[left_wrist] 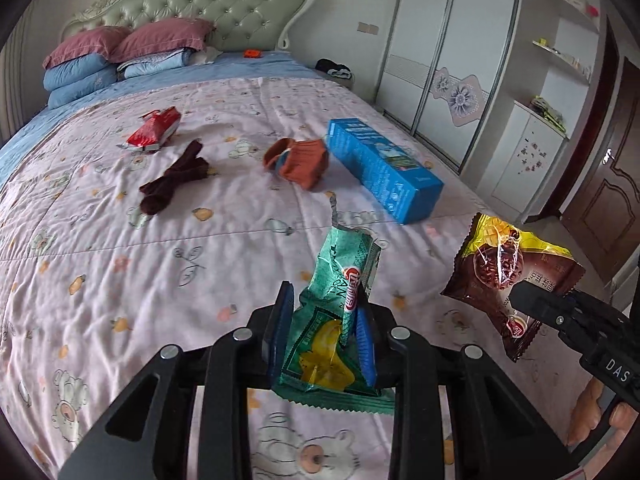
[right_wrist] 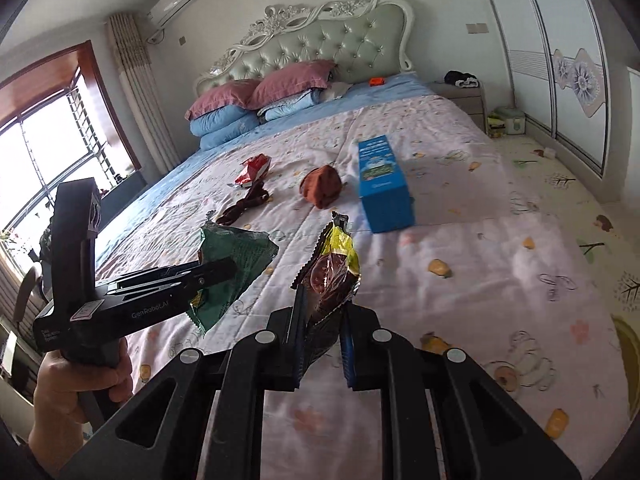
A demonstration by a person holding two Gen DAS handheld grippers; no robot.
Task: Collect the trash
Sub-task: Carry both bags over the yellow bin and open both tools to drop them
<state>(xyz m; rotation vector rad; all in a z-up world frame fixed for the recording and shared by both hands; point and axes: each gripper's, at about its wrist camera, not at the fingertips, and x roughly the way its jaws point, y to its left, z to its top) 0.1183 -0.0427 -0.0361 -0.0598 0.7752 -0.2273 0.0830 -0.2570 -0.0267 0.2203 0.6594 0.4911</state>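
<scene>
Now both wrappers hang clear above the bed (left_wrist: 120,248): left gripper (left_wrist: 324,320) clamped on the green wrapper (left_wrist: 340,280), right gripper (right_wrist: 324,320) clamped on the brown wrapper (right_wrist: 332,276). Best kept pinched firmly during carry; red wrapper (left_wrist: 154,128) and blue box (left_wrist: 384,168) remain on the quilt.

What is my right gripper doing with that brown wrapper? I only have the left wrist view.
Observer: Your right gripper is shut on the brown wrapper; both blue pads pinch its lower end.
Operator: Anything on the floor beyond the bed's far corner?
Observer: Yes, a pale green container stands on the mat beside the nightstand.
Operator: And what's on the other side of the bed?
Observer: A large window, with bright daylight coming through.
</scene>
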